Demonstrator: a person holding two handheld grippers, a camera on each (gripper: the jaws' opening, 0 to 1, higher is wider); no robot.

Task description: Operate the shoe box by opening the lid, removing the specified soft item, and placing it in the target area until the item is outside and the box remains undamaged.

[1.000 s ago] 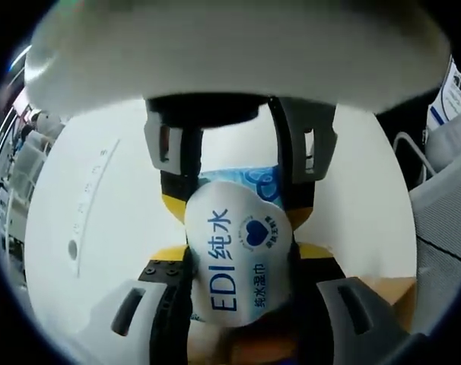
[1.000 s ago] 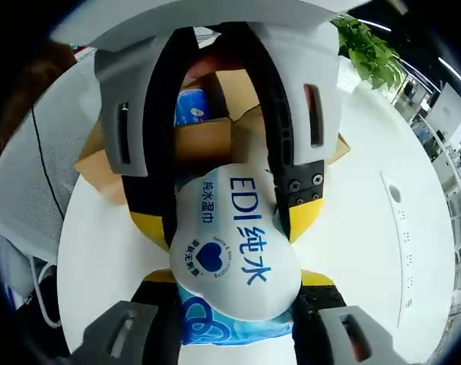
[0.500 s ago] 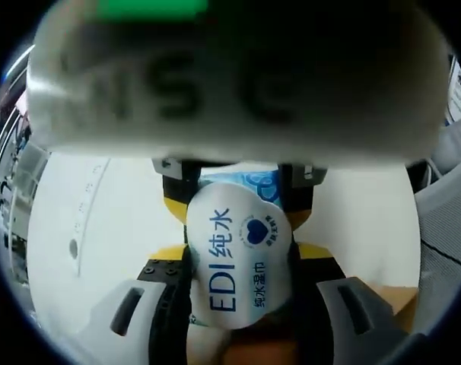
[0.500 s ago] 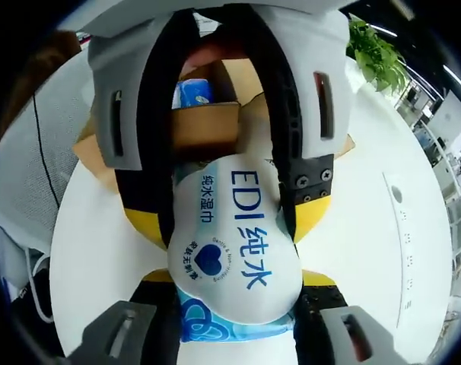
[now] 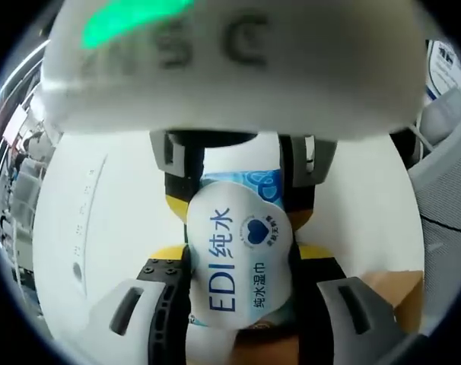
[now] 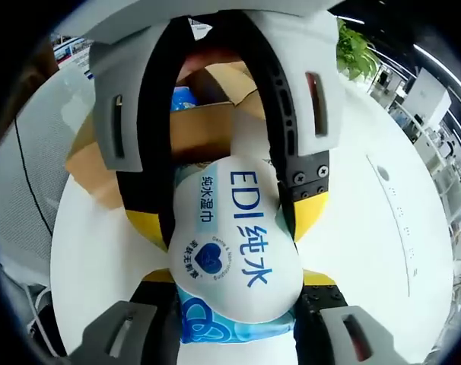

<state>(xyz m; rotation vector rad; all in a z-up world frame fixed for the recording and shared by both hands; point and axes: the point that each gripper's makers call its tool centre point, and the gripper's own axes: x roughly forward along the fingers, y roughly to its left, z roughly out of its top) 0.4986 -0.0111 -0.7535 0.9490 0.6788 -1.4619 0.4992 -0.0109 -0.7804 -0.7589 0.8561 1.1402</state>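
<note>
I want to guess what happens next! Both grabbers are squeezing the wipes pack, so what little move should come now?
Probably lower the wipes pack onto the white table beside the open cardboard box. Both the left gripper and the right gripper clamp the pack, which already looks outside the box.

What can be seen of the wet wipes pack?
The wet wipes pack is a soft, glossy white pouch printed with blue "EDI" lettering, Chinese characters and a heart, with a blue patterned end. It bulges, pinched at opposite ends between the left hand-held gripper and the right hand-held gripper, above the white table, outside the open cardboard box.
</note>
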